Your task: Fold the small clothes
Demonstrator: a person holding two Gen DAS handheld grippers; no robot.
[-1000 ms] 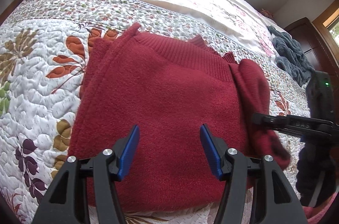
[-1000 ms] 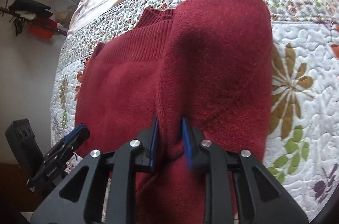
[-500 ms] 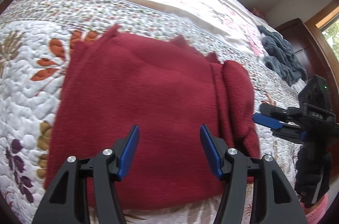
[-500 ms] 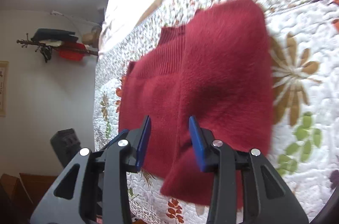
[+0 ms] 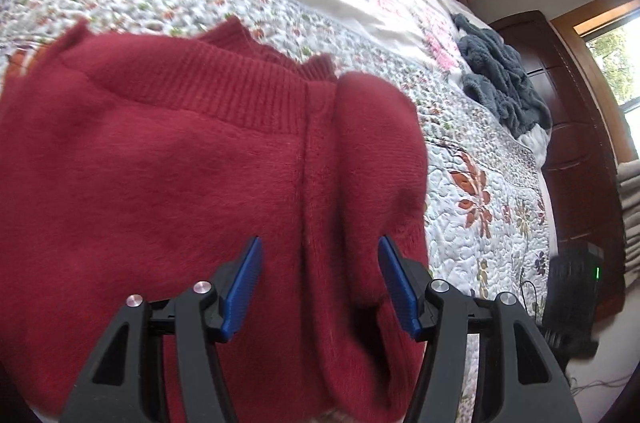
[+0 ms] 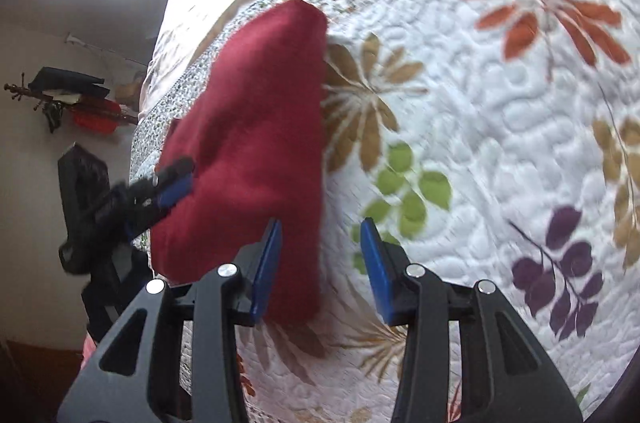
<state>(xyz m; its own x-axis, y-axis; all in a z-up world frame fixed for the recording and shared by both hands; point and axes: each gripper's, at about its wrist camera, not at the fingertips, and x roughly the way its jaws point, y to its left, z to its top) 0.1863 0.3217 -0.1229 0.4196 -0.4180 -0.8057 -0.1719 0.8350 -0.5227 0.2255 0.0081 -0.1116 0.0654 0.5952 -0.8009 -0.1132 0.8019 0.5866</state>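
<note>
A dark red knitted sweater (image 5: 168, 167) lies on the floral quilt, its ribbed hem toward the far side and its right part folded over onto the body as a thick flap (image 5: 372, 151). My left gripper (image 5: 320, 283) hovers open just above the sweater's near edge, straddling the seam beside that flap, with nothing between its blue pads. In the right wrist view the sweater (image 6: 256, 151) is at the left. My right gripper (image 6: 320, 267) is open over the sweater's right edge and holds nothing. The left gripper (image 6: 168, 187) shows there, against the sweater's left side.
The floral quilt (image 6: 500, 103) covers the bed, bare to the right of the sweater. A grey-blue fluffy garment (image 5: 500, 83) lies at the far right by a dark wooden cabinet (image 5: 576, 159). A wall rack with hanging items (image 6: 68, 99) is at the left.
My right gripper let go of the folded flap, opened and swung right off the sweater. My left gripper, open throughout, moved right and closer to the flap.
</note>
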